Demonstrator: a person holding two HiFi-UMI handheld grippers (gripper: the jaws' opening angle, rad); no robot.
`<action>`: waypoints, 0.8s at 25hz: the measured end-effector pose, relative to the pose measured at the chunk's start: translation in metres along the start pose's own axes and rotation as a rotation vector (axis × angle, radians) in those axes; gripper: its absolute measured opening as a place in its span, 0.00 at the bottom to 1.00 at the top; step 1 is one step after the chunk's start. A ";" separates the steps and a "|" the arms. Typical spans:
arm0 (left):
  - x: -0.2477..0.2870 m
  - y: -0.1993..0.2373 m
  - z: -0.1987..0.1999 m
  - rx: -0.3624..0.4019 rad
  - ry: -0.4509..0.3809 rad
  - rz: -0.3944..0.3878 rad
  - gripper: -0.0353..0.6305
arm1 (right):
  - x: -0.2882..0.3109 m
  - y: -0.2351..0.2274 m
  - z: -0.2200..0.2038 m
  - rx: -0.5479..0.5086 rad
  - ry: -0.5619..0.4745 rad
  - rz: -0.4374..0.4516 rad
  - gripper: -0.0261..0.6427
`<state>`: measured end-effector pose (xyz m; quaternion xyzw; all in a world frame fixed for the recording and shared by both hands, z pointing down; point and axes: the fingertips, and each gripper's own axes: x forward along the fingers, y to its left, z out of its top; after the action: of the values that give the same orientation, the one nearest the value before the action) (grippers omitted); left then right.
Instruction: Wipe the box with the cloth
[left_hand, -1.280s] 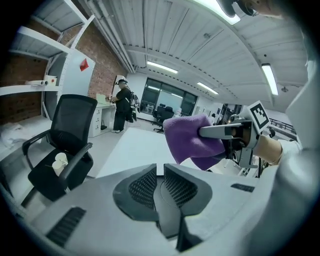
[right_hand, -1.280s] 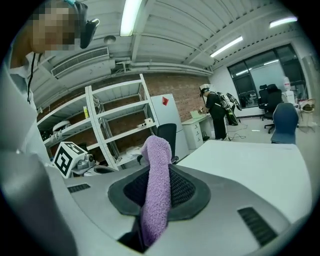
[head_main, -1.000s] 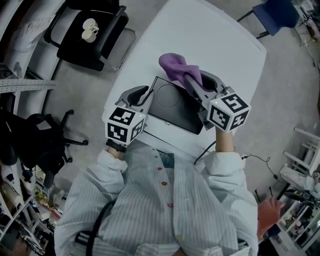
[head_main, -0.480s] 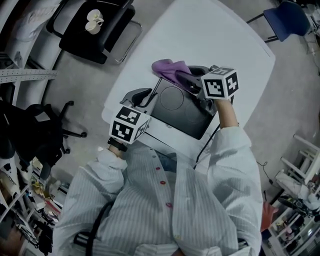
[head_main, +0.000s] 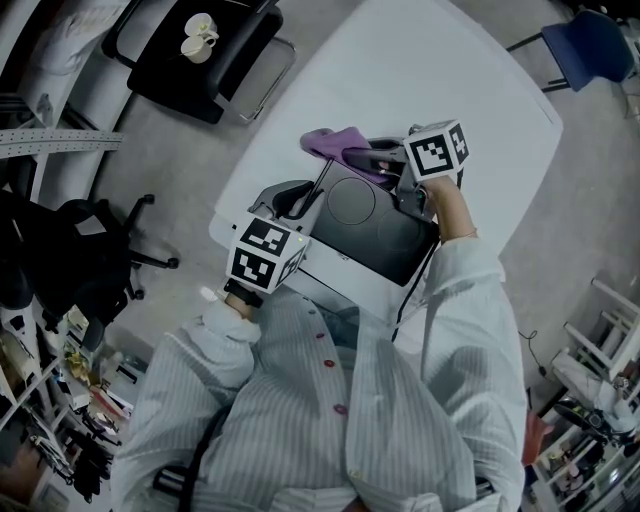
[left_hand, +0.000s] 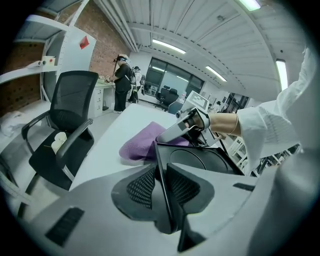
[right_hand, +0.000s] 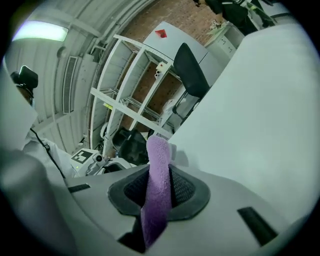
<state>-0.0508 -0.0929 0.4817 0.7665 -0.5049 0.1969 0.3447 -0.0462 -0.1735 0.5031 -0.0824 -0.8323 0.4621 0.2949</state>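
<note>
A flat black box (head_main: 375, 228) with a round mark on its lid lies on the white table (head_main: 450, 70). My left gripper (head_main: 298, 198) clasps the box's thin left edge (left_hand: 159, 155); its jaws have just opened slightly, and the edge is still pinched between the pads. My right gripper (head_main: 368, 157) is shut on the purple cloth (head_main: 333, 140), which bunches on the table at the box's far left corner. In the right gripper view the cloth (right_hand: 157, 180) stands between the pads. The left gripper view shows the cloth (left_hand: 142, 145) and the right gripper (left_hand: 192, 122) beyond the box lid (left_hand: 210, 162).
A black chair (head_main: 215, 70) with white cups (head_main: 200, 35) on its seat stands left of the table. A blue chair (head_main: 595, 40) is at the far right. A cable (head_main: 410, 300) hangs off the table's near edge. Two people (left_hand: 121, 82) stand far back.
My right gripper has come down with the cloth and turned to point left, bringing the cloth low against the box's far left corner. My left gripper stays on the box's edge.
</note>
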 end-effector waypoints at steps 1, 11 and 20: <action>0.000 0.000 0.000 -0.005 -0.003 0.000 0.15 | 0.000 0.002 -0.001 -0.004 0.008 0.012 0.14; 0.000 -0.002 -0.001 0.020 0.015 0.014 0.15 | -0.018 0.010 -0.017 -0.005 0.090 0.028 0.14; -0.002 0.008 -0.004 0.037 0.031 0.022 0.15 | -0.050 0.002 -0.049 0.058 0.165 0.049 0.14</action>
<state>-0.0585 -0.0909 0.4860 0.7639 -0.5042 0.2218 0.3362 0.0225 -0.1578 0.5006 -0.1319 -0.7893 0.4846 0.3533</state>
